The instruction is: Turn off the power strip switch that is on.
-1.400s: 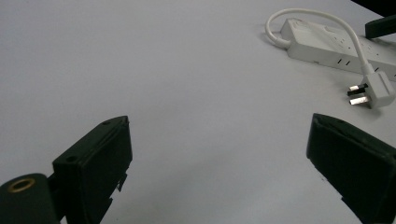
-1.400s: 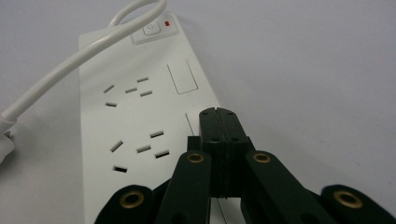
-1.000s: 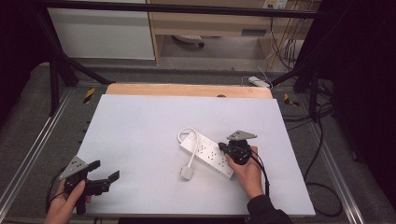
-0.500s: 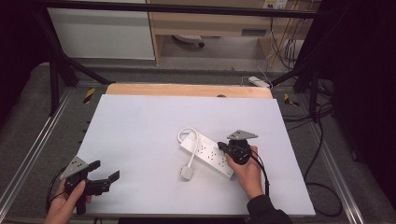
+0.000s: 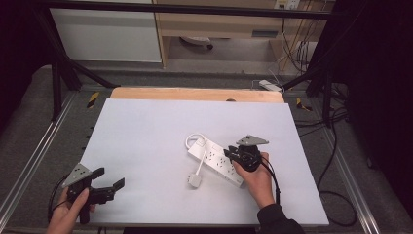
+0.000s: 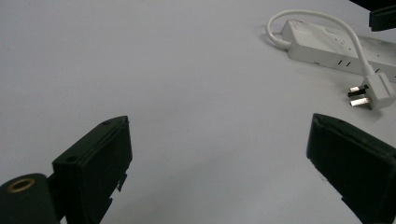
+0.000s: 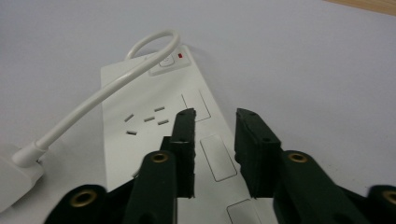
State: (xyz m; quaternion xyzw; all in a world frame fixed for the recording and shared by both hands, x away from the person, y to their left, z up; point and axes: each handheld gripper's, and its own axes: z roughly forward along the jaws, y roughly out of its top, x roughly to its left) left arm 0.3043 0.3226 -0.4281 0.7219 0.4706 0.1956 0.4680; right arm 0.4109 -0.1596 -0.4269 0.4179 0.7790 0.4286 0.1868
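A white power strip (image 5: 214,158) lies right of the middle of the white table (image 5: 146,126). Its short cable loops at the far end and runs to a white plug (image 5: 195,180) lying loose on the table. My right gripper (image 5: 230,155) hovers over the strip's near end, and a hand holds it. In the right gripper view the jaws (image 7: 215,116) stand a little apart over the strip's (image 7: 154,93) sockets, with nothing between them. My left gripper (image 5: 108,177) rests at the front left, wide open and empty (image 6: 219,140). From there the strip (image 6: 327,44) and plug (image 6: 373,91) lie far off.
A wooden board (image 5: 195,93) runs along the table's far edge. Metal rails flank both sides. Cables and another power strip (image 5: 269,85) lie on the floor at the back right. Bare table lies between my two grippers.
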